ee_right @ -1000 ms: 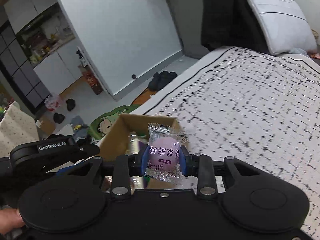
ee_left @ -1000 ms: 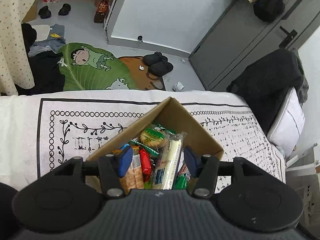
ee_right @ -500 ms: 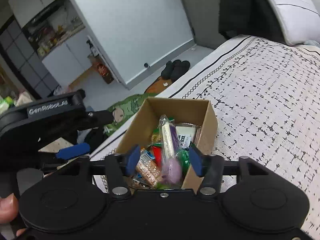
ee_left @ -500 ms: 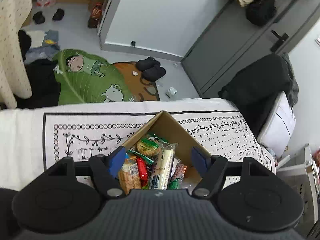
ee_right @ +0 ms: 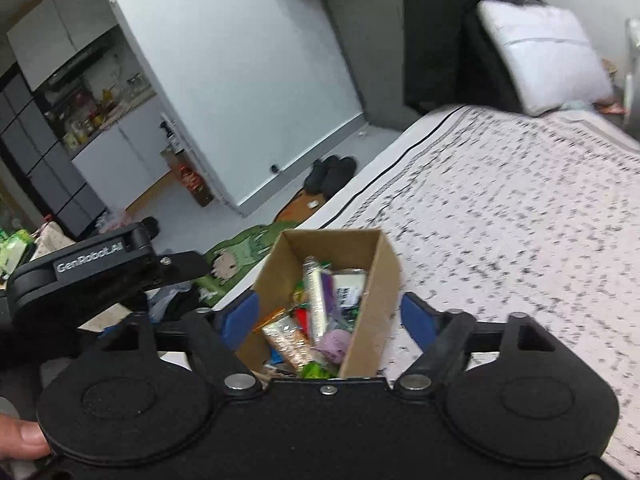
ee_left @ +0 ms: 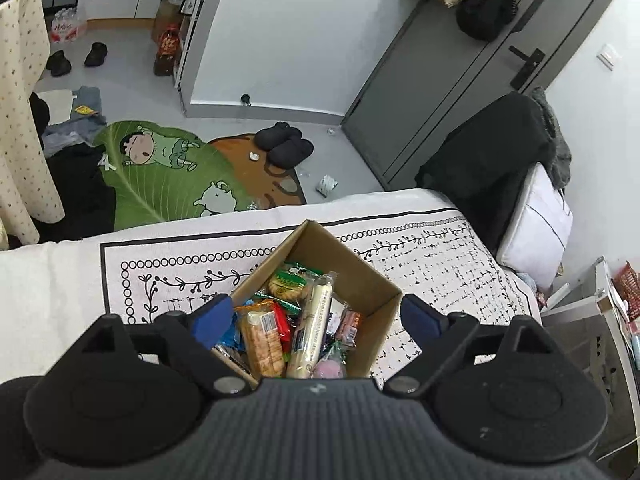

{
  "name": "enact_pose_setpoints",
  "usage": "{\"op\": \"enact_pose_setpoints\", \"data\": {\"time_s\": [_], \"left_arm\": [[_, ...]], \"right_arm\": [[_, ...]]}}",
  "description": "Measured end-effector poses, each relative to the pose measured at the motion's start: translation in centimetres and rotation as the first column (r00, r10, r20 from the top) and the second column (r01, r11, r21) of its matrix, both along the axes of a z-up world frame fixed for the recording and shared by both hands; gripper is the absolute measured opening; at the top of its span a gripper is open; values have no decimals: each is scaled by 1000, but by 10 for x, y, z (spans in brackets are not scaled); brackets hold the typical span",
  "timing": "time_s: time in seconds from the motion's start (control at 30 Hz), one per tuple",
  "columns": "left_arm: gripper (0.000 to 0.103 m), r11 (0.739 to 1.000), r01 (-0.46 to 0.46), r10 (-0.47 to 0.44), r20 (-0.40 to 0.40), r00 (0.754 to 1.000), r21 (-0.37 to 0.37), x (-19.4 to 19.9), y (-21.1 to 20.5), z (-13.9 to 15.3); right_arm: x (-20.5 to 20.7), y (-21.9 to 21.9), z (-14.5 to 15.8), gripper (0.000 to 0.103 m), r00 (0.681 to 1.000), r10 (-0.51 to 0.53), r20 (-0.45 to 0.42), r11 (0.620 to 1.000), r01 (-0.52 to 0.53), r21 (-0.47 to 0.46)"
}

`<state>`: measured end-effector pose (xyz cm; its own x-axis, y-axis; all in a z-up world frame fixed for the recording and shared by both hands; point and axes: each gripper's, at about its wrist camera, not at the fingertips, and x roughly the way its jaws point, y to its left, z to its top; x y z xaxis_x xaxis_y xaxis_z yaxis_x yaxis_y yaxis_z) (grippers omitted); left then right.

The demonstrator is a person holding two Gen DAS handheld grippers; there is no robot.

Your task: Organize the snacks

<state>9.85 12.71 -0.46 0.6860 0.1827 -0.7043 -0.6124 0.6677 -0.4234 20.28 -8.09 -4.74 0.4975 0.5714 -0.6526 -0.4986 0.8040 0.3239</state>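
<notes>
A small cardboard box (ee_left: 362,268) (ee_right: 384,268) full of wrapped snacks stands on the patterned bedspread (ee_left: 452,280). Inside lie a cracker pack (ee_left: 262,342), a long pale roll (ee_left: 314,328) and a round purple candy packet (ee_left: 330,368) (ee_right: 336,342). My left gripper (ee_left: 316,318) hangs above the box, jaws opening, nothing between the blue pads. My right gripper (ee_right: 330,318) also hovers over the box with its jaws opening and empty. The left gripper's black body (ee_right: 96,268) shows at the left of the right wrist view.
A white pillow (ee_right: 544,56) and dark clothes lie at the bed's far end. Beside the bed the floor holds a green cartoon rug (ee_left: 160,168), black slippers (ee_left: 286,146) and scattered clothes. A grey door (ee_left: 460,60) stands behind. A thumb (ee_right: 24,438) shows at the lower left.
My right gripper let go of the purple candy packet, which now lies in the box, and its jaws spread wide. My left gripper's jaws widened too, and both grippers rose away from the box.
</notes>
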Motion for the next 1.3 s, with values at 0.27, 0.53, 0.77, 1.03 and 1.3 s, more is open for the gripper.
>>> {"op": "enact_pose_setpoints", "data": {"time_s": [0.27, 0.53, 0.77, 1.03, 1.3], "left_arm": [[93, 997, 59, -59, -2, 998, 46, -13, -19, 17], [97, 988, 121, -122, -3, 993, 96, -29, -39, 32], [103, 974, 186, -187, -9, 982, 129, -46, -53, 40], [103, 959, 239, -243, 2, 970, 154, -72, -59, 47], [103, 941, 277, -282, -2, 959, 194, -95, -65, 52]], "right_arm": [[-19, -29, 14, 95, 997, -71, 37, 997, 71, -17], [-37, -58, 23, 103, 992, -109, 60, 994, 110, -16], [-55, -75, 32, 103, 989, -124, 81, 992, 126, -20], [-80, -89, 44, 103, 985, -128, 120, 990, 134, -39], [-101, -103, 52, 103, 978, -142, 154, 989, 146, -15]]}}
